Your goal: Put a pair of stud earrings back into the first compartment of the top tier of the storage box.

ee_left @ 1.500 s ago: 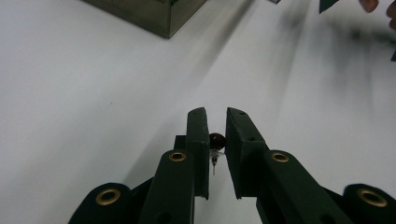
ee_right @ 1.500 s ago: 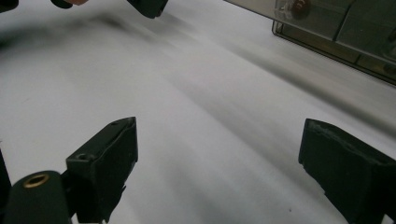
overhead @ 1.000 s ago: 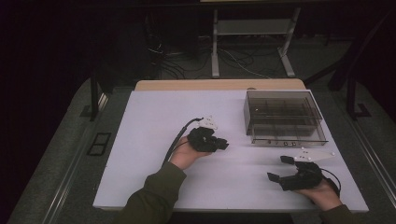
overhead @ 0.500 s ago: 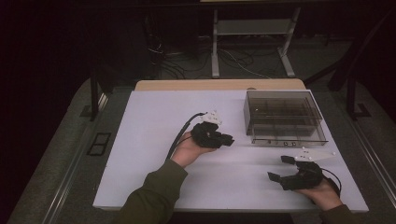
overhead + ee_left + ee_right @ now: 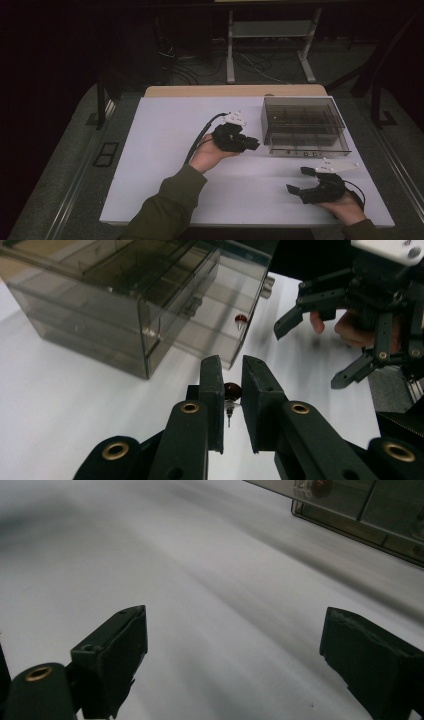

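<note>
A smoked clear drawer box (image 5: 304, 125) stands at the table's back right. In the left gripper view the box (image 5: 100, 290) has one drawer (image 5: 220, 335) pulled out, and a small red-headed pin (image 5: 240, 320) lies in it. My left gripper (image 5: 252, 145) hovers just left of the box's front. The left gripper (image 5: 231, 372) is shut on a dark red-headed pin (image 5: 232, 390) with its metal point hanging down. My right gripper (image 5: 298, 180) rests open near the front right edge. The same right gripper (image 5: 235, 630) has nothing between its jaws and also shows beyond the drawer (image 5: 310, 357).
The white tabletop (image 5: 165, 150) is bare at left and centre. Its tan back edge (image 5: 210, 91) runs behind the box. In the right gripper view the box (image 5: 360, 505) shows at the top right. Cables and a metal stand (image 5: 270, 45) lie on the dark floor beyond.
My left hand has risen and moved right toward the box's front with the pin still in its jaws. The right hand has stayed in place.
</note>
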### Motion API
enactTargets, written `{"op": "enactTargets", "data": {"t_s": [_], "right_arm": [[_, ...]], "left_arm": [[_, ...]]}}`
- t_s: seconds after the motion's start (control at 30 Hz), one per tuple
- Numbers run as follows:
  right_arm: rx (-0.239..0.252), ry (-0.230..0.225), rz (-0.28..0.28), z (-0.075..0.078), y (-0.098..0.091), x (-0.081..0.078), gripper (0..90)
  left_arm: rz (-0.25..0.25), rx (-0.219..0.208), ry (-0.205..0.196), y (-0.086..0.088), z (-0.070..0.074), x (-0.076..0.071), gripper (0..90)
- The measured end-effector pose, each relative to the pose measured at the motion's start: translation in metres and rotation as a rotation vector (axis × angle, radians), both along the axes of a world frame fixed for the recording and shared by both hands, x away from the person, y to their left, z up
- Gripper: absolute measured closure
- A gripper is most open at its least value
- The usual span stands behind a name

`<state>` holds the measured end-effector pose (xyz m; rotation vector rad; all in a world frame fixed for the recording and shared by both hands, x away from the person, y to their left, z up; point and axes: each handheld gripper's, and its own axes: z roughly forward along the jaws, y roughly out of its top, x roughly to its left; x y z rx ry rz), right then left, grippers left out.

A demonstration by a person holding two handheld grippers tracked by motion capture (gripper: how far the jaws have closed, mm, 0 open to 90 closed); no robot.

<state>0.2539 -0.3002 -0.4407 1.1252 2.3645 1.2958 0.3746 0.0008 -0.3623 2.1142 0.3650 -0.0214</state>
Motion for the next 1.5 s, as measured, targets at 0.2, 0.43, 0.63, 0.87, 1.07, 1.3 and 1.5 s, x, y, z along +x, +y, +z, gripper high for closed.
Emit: {"op": "enactTargets", "data": {"t_s": [0.2,0.43,0.63,0.87,1.07,1.3,1.5], "right_arm": [[0.000,-0.001,0.000,0.000,0.000,0.000,11.2],[-0.001,-0.001,0.000,0.000,0.000,0.000,11.2],[0.000,0.001,-0.001,0.000,0.000,-0.001,11.2],[0.000,0.001,-0.001,0.001,0.000,-0.001,11.2],[0.001,0.002,0.001,0.001,0.000,-0.001,11.2],[0.000,0.002,0.001,0.001,0.000,-0.001,11.2],[0.003,0.000,0.000,0.000,-0.001,-0.001,11.2]], "left_arm": [[-0.014,0.002,-0.012,-0.010,0.008,0.004,78.5],[-0.024,-0.008,-0.015,-0.023,0.014,0.009,78.5],[-0.041,-0.001,-0.019,-0.036,0.018,0.014,78.5],[-0.056,0.011,-0.026,-0.053,0.017,0.019,78.5],[-0.056,0.021,-0.026,-0.066,0.015,0.025,78.4],[-0.054,0.045,-0.022,-0.081,0.008,0.030,78.4],[-0.051,0.070,-0.018,-0.095,0.000,0.034,78.4]]}}
